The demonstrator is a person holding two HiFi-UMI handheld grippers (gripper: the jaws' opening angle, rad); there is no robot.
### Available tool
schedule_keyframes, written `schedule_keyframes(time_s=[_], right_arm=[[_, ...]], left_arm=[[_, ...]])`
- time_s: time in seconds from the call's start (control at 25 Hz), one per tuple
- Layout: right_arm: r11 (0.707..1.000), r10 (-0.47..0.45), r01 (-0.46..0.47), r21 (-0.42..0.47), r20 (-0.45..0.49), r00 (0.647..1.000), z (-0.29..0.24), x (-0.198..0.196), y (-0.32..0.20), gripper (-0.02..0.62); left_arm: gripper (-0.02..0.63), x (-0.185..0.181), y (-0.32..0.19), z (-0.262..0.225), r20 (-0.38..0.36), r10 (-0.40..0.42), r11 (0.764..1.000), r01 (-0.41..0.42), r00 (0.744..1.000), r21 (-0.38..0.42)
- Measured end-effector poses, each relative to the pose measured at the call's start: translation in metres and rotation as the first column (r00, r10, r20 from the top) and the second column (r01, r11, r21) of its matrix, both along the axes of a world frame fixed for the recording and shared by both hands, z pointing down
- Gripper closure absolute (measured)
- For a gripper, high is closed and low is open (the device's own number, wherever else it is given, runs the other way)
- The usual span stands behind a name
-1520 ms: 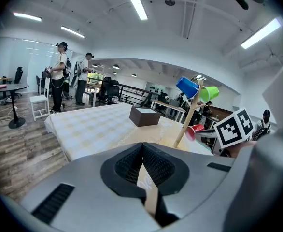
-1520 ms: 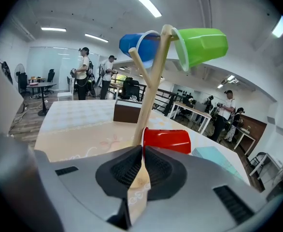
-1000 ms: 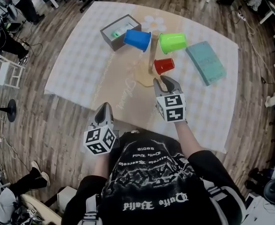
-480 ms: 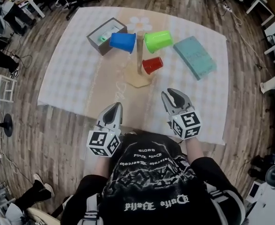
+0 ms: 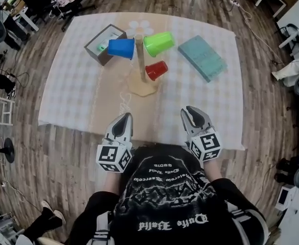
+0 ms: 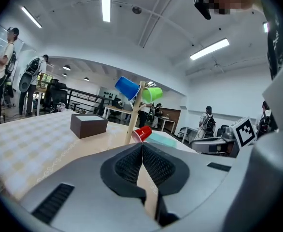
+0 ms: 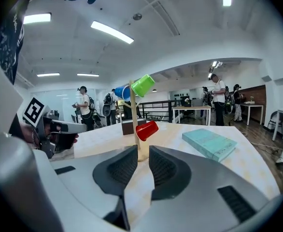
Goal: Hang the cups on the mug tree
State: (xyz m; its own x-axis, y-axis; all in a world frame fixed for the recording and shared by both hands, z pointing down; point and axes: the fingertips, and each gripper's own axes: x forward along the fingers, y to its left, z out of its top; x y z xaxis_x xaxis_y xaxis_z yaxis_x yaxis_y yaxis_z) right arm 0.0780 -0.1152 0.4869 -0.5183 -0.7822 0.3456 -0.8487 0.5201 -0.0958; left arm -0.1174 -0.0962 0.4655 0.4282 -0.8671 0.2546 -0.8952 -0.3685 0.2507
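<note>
Left hand-held gripper (image 5: pixel 123 117) is closed, empty; right hand-held gripper (image 5: pixel 193 111) is slightly apart, empty, just been closing. Checked table (image 5: pixel 68 96) stands on wood floor (image 5: pixel 37 152). At 12 o'clock, mug tree (image 5: pixel 140 55) carries blue cup (image 5: pixel 121 48), green cup (image 5: pixel 157 43), red cup (image 5: pixel 156 70).

My head camera looks steeply down on the mug tree (image 5: pixel 140 60); left tool (image 5: pixel 123 117) and right tool (image 5: pixel 196 112) cameras face it, low.

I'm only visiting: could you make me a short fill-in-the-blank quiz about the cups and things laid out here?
The mug tree carries ___ cups.
Its lowest cup is ___.
The cup nearest the brown box is ___.
In the head view, the teal book lies to the tree's ___.
Missing words: three; red; blue; right.
</note>
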Motion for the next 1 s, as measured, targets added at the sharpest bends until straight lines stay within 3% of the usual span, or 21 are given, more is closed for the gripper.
schedule_keyframes(time_s=[0.24, 0.48, 1.0], right_arm=[[0.999, 0.014, -0.014, 0.038, -0.004, 1.000, -0.010, -0.002, 0.001, 0.582], [0.999, 0.001, -0.002, 0.035, 0.027, 1.000, -0.012, -0.007, 0.002, 0.585], [0.997, 0.043, -0.041, 0.059, -0.022, 0.999, -0.015, -0.002, -0.001, 0.587]], left_arm=[[0.586, 0.013, 0.007, 0.001, 0.018, 0.040, 0.999, -0.040, 0.999, 0.007], [0.586, 0.020, 0.011, 0.001, 0.032, 0.066, 0.998, -0.066, 0.997, 0.008], [0.586, 0.022, 0.013, -0.002, 0.036, 0.063, 0.998, -0.064, 0.997, 0.008]])
